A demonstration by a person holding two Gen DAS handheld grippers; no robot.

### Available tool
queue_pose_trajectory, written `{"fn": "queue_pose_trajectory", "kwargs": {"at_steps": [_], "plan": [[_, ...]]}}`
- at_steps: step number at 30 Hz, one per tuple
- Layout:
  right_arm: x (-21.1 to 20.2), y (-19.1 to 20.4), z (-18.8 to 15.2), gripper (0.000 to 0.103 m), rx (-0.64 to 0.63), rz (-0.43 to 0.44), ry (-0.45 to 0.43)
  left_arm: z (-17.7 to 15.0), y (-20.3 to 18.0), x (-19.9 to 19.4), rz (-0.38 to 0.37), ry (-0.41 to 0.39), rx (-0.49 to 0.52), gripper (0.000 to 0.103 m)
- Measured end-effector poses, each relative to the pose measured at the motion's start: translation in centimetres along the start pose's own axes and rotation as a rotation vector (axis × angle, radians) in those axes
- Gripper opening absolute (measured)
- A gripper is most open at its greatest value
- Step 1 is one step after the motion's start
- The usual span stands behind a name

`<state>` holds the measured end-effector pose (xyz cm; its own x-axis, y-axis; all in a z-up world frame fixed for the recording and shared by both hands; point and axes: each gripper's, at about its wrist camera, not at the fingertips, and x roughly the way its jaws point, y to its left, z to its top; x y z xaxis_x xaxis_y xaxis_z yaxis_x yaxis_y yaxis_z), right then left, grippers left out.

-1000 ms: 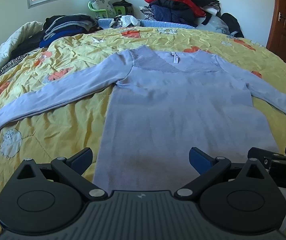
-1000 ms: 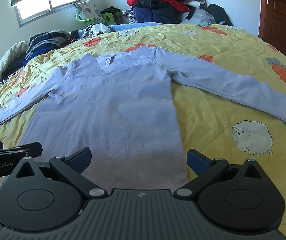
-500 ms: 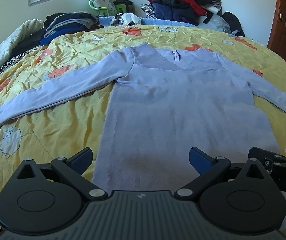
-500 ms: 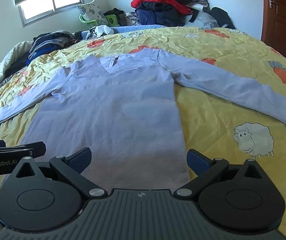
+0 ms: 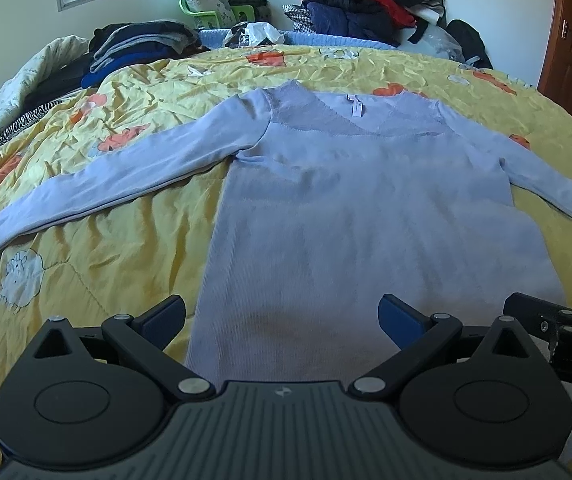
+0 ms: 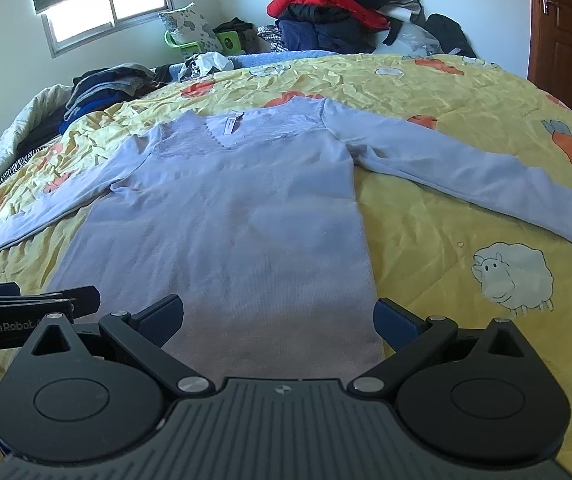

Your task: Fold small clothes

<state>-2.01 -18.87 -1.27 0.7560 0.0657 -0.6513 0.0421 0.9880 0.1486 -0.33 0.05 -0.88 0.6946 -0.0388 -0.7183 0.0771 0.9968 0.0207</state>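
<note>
both the left hand-held gripper (image 5: 281,316) and right hand-held gripper (image 6: 277,314) hover agape at the hem of the lilac top (image 5: 366,208), spread mid-frame on the yellow bed (image 5: 105,248), soft and light, best pinched at its hem corners.

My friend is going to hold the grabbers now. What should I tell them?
Left gripper: open, holding nothing, over the near hem of the top.
Right gripper: open, holding nothing, over the same hem, beside the left one.
The lilac long-sleeved top lies flat on the yellow quilt, neckline away from you, both sleeves spread out to the sides.
Done: the top is laid out smooth.
Left: every fold. No sleeve is folded in and the body is not folded yet.
</note>
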Motion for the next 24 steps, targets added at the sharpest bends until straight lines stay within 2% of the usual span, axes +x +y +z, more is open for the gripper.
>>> {"fn": "queue_pose_trajectory", "kwargs": {"at_steps": [16,24], "plan": [[0.21,-0.21,-0.18,0.102,0.001,0.004,0.000,0.07,-0.18,0.20,0.006,0.004,0.002,0.103],[0.00,-0.22,-0.20,0.102,-0.015,0.008,-0.028,0.07,-0.13,0.20,0.006,0.004,0.003,0.103]]}}
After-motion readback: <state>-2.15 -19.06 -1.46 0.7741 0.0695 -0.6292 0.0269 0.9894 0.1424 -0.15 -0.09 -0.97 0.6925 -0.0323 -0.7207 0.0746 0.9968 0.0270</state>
